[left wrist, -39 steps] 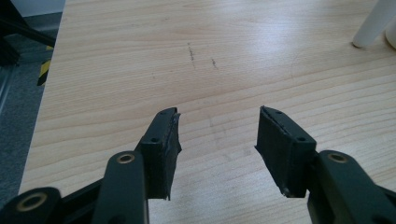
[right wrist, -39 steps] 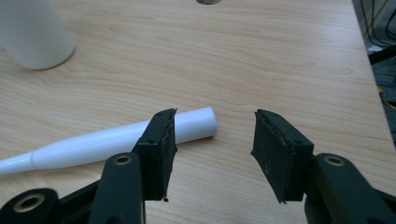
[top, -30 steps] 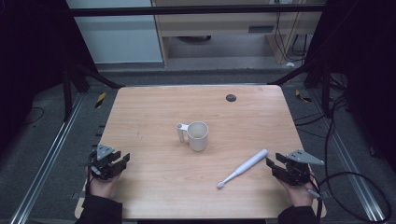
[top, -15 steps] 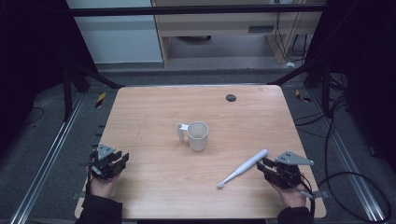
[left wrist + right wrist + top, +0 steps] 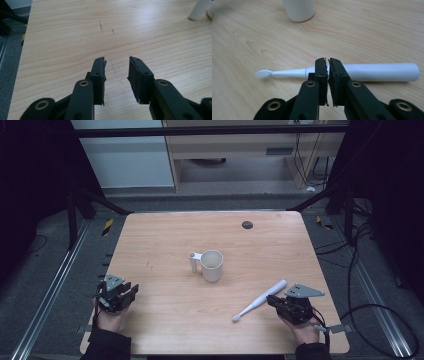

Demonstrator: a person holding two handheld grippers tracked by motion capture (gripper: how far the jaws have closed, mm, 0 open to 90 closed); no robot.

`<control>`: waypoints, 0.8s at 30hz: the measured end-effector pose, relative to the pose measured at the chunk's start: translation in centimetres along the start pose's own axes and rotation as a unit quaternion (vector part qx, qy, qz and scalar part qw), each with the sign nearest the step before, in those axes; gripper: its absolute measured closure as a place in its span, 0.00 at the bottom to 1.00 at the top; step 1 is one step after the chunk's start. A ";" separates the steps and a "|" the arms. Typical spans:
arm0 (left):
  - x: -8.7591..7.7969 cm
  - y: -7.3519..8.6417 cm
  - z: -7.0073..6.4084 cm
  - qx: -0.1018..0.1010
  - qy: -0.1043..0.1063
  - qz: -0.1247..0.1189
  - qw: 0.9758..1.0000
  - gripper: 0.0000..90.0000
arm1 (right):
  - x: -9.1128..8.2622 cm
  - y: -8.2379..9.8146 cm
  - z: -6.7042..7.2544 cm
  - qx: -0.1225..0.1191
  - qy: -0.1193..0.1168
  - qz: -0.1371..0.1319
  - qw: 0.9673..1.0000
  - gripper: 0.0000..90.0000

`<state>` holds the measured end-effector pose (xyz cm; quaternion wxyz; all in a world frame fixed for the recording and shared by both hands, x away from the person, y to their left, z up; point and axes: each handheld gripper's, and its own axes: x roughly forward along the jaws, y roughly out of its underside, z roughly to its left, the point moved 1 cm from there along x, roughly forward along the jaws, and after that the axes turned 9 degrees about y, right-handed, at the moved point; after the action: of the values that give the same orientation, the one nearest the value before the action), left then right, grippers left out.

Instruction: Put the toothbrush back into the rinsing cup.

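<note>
A white electric toothbrush [image 5: 260, 300] lies flat on the wooden table [image 5: 165, 240], its brush head toward the near side. My right gripper [image 5: 278, 304] sits just beside its handle. In the right gripper view that gripper [image 5: 328, 61] is shut with nothing between the jaws, and the toothbrush [image 5: 374, 72] lies crosswise right behind the tips, brush head to the left. A white mug [image 5: 212, 265] stands upright mid-table, handle to the left. My left gripper [image 5: 130, 293] rests at the table's near left edge; its jaws [image 5: 117, 62] stand open over bare wood.
A small dark round spot [image 5: 247, 224] marks the far right of the table. The mug's base [image 5: 298, 10] stands beyond the toothbrush in the right gripper view. The mug's handle [image 5: 198, 10] is far off at the top right of the left gripper view.
My right gripper has slid left along the near edge, up to the toothbrush's handle. The left gripper, mug and toothbrush have stayed put.
</note>
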<state>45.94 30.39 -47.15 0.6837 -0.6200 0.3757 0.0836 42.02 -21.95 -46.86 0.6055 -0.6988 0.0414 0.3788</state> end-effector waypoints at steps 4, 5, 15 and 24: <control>0.1 0.0 0.0 0.001 0.001 0.002 1.000 0.72 | 0.5 0.0 0.5 -0.012 -0.008 0.007 1.000 1.00; 0.1 0.0 0.0 0.001 0.000 0.003 1.000 0.72 | 0.5 0.0 0.6 -0.011 -0.011 0.009 1.000 1.00; 0.2 0.0 -0.1 0.003 0.003 0.009 1.000 0.72 | 1.8 0.4 1.4 -0.027 -0.022 0.033 0.999 1.00; 0.3 0.0 -0.1 0.005 0.001 0.012 1.000 0.72 | 2.9 0.6 1.8 -0.038 -0.025 0.055 0.997 1.00</control>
<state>46.07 30.17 -47.34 0.6853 -0.6123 0.3841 0.0890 42.89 -19.35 -49.01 0.5576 -0.7079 0.0504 0.4306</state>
